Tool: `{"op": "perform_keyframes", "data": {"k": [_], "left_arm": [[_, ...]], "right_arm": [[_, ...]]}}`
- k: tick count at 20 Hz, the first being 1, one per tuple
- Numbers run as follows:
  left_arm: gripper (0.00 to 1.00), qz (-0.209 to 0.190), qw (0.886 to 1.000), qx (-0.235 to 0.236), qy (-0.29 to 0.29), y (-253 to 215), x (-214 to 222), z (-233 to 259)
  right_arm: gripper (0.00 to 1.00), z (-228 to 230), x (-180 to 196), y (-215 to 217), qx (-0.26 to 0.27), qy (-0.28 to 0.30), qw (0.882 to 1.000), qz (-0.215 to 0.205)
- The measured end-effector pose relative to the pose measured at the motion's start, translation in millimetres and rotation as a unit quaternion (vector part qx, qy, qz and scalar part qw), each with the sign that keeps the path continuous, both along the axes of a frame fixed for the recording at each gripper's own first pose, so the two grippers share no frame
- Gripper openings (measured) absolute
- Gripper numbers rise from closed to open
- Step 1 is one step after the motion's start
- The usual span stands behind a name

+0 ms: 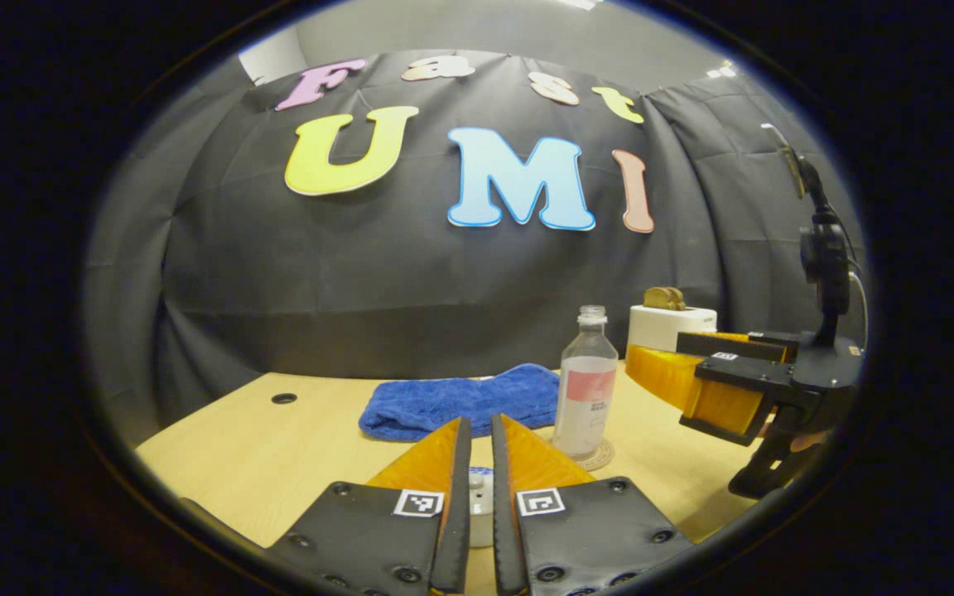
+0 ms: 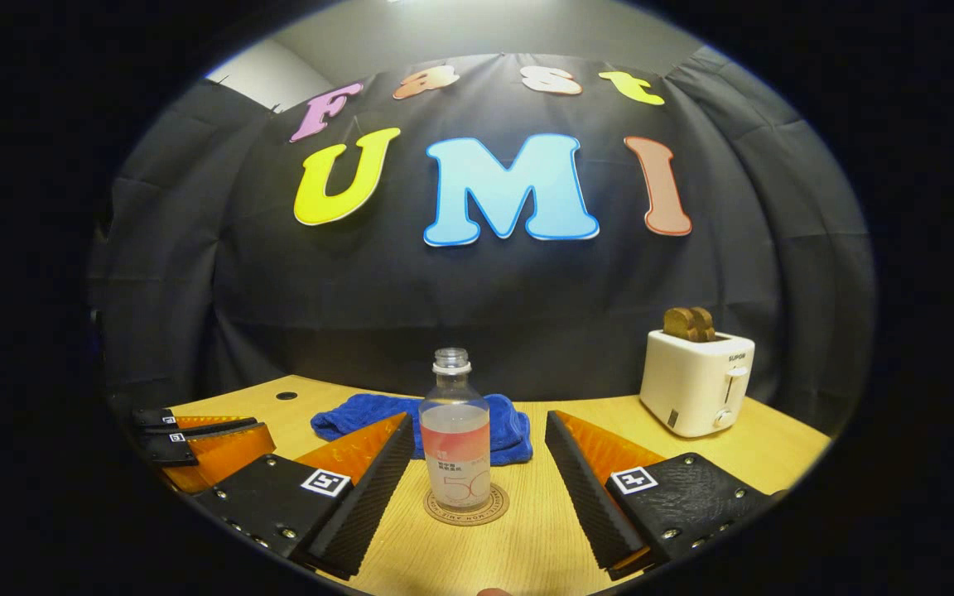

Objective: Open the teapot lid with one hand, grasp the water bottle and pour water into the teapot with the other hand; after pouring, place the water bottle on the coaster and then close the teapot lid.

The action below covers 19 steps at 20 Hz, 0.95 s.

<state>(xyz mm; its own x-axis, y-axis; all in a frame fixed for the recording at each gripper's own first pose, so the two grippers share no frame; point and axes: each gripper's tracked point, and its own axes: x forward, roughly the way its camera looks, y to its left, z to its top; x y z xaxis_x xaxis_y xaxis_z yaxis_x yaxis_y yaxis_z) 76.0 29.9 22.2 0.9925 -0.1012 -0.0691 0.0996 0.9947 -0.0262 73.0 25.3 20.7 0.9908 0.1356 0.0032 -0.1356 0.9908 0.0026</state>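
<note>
Left tongs point(image 1: 477, 430) sit lowest and closest in the left gripper view, fingers drawn nearly together over a small white knob point(image 1: 477, 488) with a narrow slit between them. That knob is probably the teapot lid's; the pot itself is hidden under the fingers, so I can't confirm it, nor whether both fingers press the knob.

Right tongs point(image 2: 477, 463) spread wide, one finger on each side of the bottle point(image 2: 455, 439), clear of it on both sides. Not gripping. The left gripper view shows the same tongs point(image 1: 676, 364) coming in from the side at about bottle-body height.

Bottle stands upright on the coaster point(image 2: 466, 507), long axis vertical, open neck pointing straight up, no cap visible. Partly filled with clear liquid, label facing the right tongs. It sits squarely inside the coaster's ring.

Judgement: with the bottle already on the coaster and the right tongs open around it, either the grasp is about to be made or the bottle has just been set down; the pictures alone don't settle which. Wide spread suits either.

Behind the bottle, a blue towel point(image 2: 423, 418) lies crumpled on the table point(image 2: 527, 538). Toaster point(image 2: 696, 381) with bread in its slots stands well apart, off to the right.
</note>
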Motion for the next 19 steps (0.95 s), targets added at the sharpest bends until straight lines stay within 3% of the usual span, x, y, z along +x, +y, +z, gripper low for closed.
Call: {"op": "perform_keyframes", "data": {"k": [5, 6, 7, 19], "left_arm": [[0.21, -0.014, 1.000, -0.011, -0.005, -16, -37, 14], [0.16, -0.017, 1.000, -0.013, -0.006, -18, -44, 16], [0.20, -0.018, 1.000, -0.013, -0.006, -20, -52, 18], [0.21, -0.020, 0.999, 0.001, -0.028, -34, -115, 37]], "right_arm": [[0.98, 26, -45, 7, -0.023, -0.029, 0.999, 0.001], [0.98, 27, -53, 8, -0.022, -0.031, 0.999, 0.000], [0.98, 27, -61, 10, -0.021, -0.031, 0.999, 0.000], [0.98, 15, -127, 13, 0.000, -0.026, 1.000, 0.002]]}}
